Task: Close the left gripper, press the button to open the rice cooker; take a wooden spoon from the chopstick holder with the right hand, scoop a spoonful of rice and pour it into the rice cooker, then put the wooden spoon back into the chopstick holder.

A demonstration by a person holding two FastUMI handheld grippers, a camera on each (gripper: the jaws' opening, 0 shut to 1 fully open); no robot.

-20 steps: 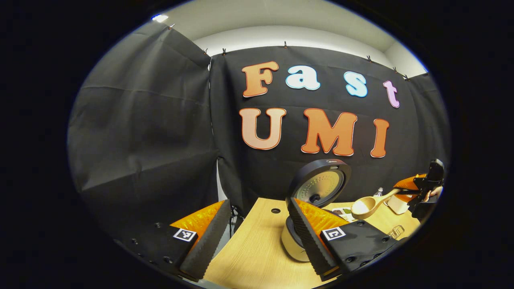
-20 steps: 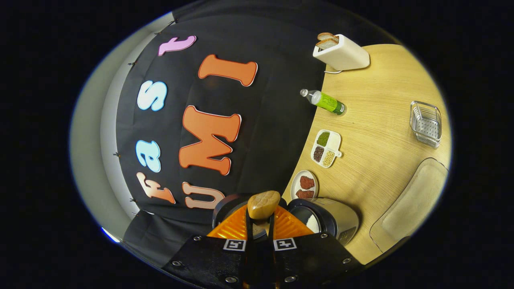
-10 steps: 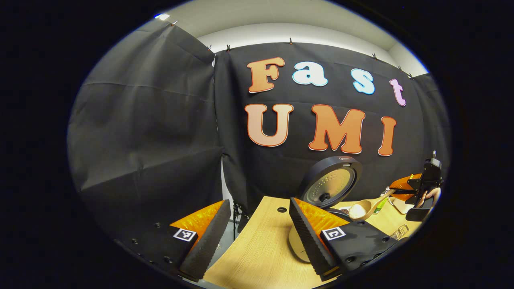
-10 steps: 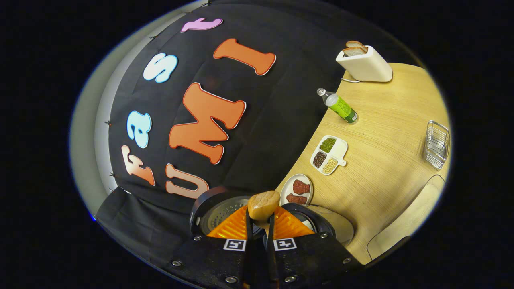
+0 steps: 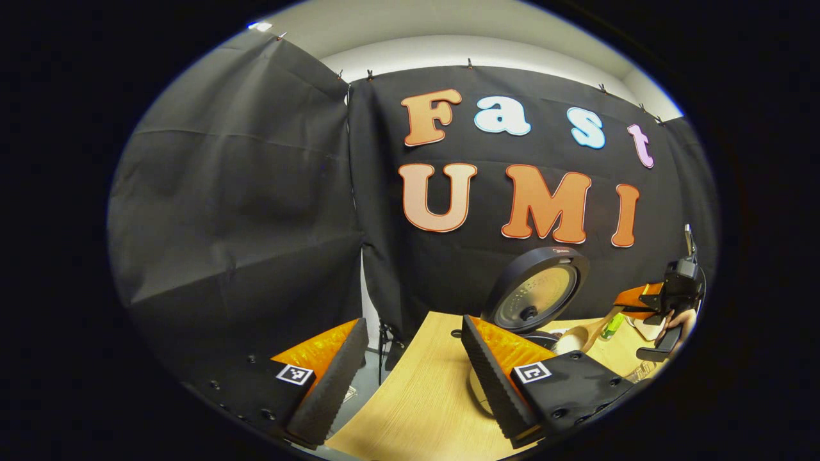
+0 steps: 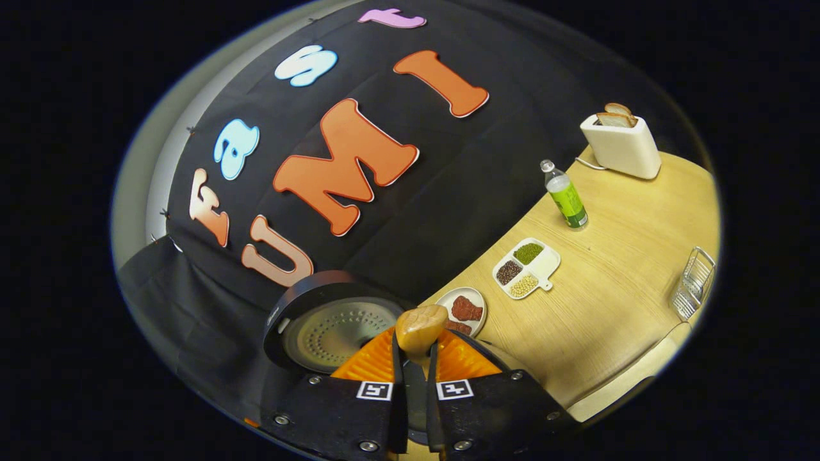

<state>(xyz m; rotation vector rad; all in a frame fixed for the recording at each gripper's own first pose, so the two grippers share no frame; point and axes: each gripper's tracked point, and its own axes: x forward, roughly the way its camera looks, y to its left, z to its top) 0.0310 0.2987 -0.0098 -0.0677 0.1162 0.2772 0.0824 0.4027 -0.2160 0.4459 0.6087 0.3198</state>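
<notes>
Your right tongs (image 6: 410, 358) are clenched on the wooden spoon (image 6: 419, 326), its bowl tipped over the open rice cooker (image 5: 535, 301). Your left tongs (image 5: 410, 371) hang released above the desk (image 5: 416, 403).

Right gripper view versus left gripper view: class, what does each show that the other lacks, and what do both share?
Right gripper view: a divided grain dish and a plate of red pieces. Left gripper view: the open left gripper, and a hand holding the right gripper. Both: the rice cooker's raised lid, the wooden spoon, the table.
</notes>
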